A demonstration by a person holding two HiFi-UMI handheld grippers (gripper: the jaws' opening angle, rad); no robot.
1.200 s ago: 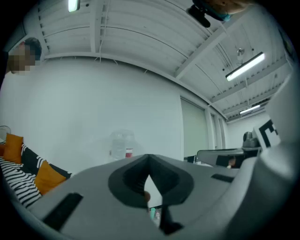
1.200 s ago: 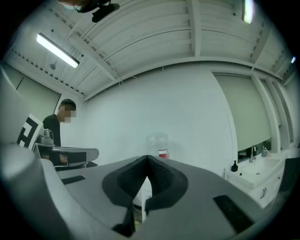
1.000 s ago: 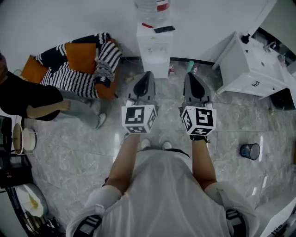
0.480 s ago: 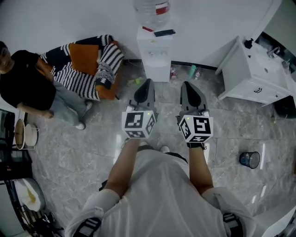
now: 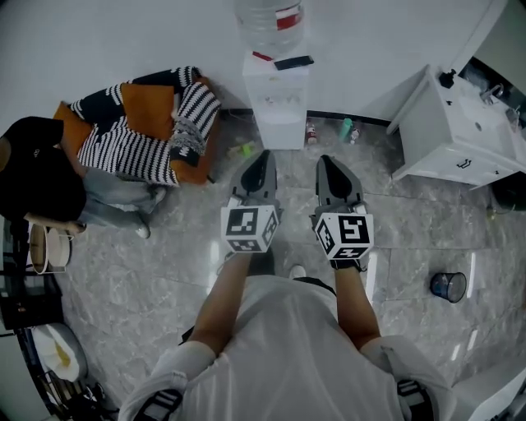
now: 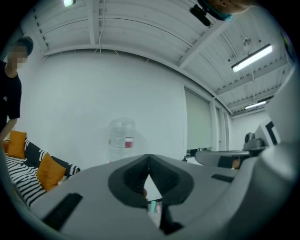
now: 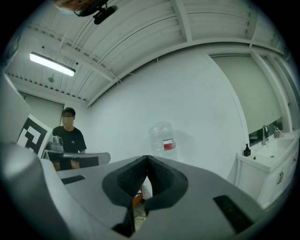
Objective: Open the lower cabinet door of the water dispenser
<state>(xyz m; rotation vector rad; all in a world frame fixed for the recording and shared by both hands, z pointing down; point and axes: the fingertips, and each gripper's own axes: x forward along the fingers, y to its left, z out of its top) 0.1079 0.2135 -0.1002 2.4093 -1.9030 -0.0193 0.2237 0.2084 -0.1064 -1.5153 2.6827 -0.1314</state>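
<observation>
Both grippers empty, jaws pressed together: left gripper [image 5: 262, 156] and right gripper [image 5: 326, 159] sit side by side mid-frame in the head view. Each gripper view shows its tips meeting with nothing between. The water dispenser [image 5: 278, 103] stands against the wall at upper centre, well apart from both, with the big bottle [image 5: 269, 16] on top and its lower cabinet door [image 5: 282, 134] still shut. The handle and hinge side are too small to read. Risks, as judgement:
- Closed jaws can't hook a door edge, so arriving without opening them likely just bumps the panel.
- In both gripper views only the bottle shows above the jaw bodies and the door is hidden, so the aim could come in too high.
- A pull on the wrong edge would tug the whole unit, rock the bottle and slide the dark flat item [image 5: 293, 62] off the top.
- Small bottles [image 5: 347, 129] on the floor by the base could get kicked or block the door's swing.
- A bystander [image 5: 37, 177] stands at far left, probably clear.
</observation>
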